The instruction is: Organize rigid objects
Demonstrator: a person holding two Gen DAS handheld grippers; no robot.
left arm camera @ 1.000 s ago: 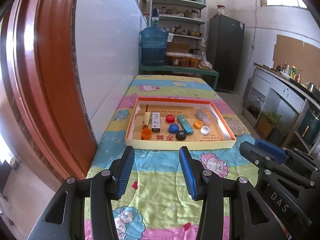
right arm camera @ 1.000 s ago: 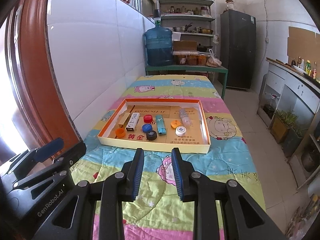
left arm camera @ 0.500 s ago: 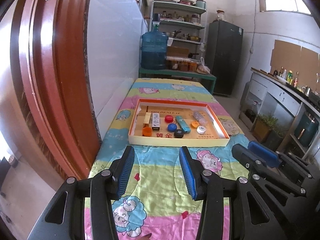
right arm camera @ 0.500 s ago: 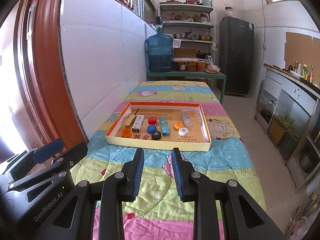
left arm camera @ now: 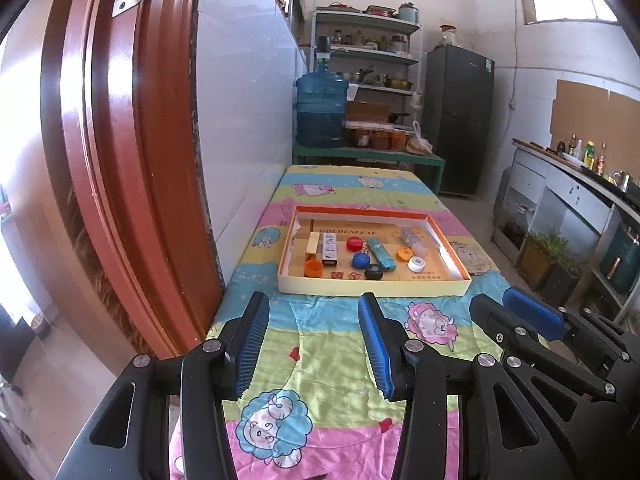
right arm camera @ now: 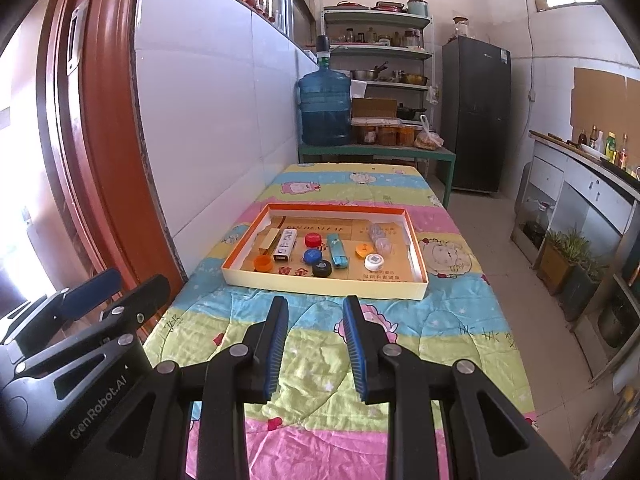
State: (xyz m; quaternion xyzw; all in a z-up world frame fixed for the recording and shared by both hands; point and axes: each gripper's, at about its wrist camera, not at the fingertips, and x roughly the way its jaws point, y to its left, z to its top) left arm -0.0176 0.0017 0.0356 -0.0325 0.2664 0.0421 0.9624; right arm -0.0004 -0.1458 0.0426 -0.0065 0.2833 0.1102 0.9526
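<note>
A shallow cardboard tray [left arm camera: 372, 286] [right arm camera: 320, 282] with an orange rim lies on the quilt-covered table. It holds several small things: an orange cap [left arm camera: 313, 268], a white box [left arm camera: 329, 246], red [left arm camera: 354, 243], blue [left arm camera: 360, 259] and black [left arm camera: 373, 271] caps, a teal lighter [left arm camera: 381, 254], a white cap [left arm camera: 416, 264] and a clear bottle [left arm camera: 414, 238]. My left gripper [left arm camera: 314, 338] is open and empty, well short of the tray. My right gripper [right arm camera: 316, 336] is open and empty, also short of the tray.
A red door frame [left arm camera: 120, 160] and tiled wall [right arm camera: 216, 120] run along the table's left side. A water jug [left arm camera: 321, 110] and shelves [right arm camera: 378, 52] stand behind the table. A fridge [right arm camera: 476, 116] and counter [right arm camera: 580, 188] are at the right.
Both grippers have drawn back from the tray, which now looks smaller and farther away. Both stay open and empty.
</note>
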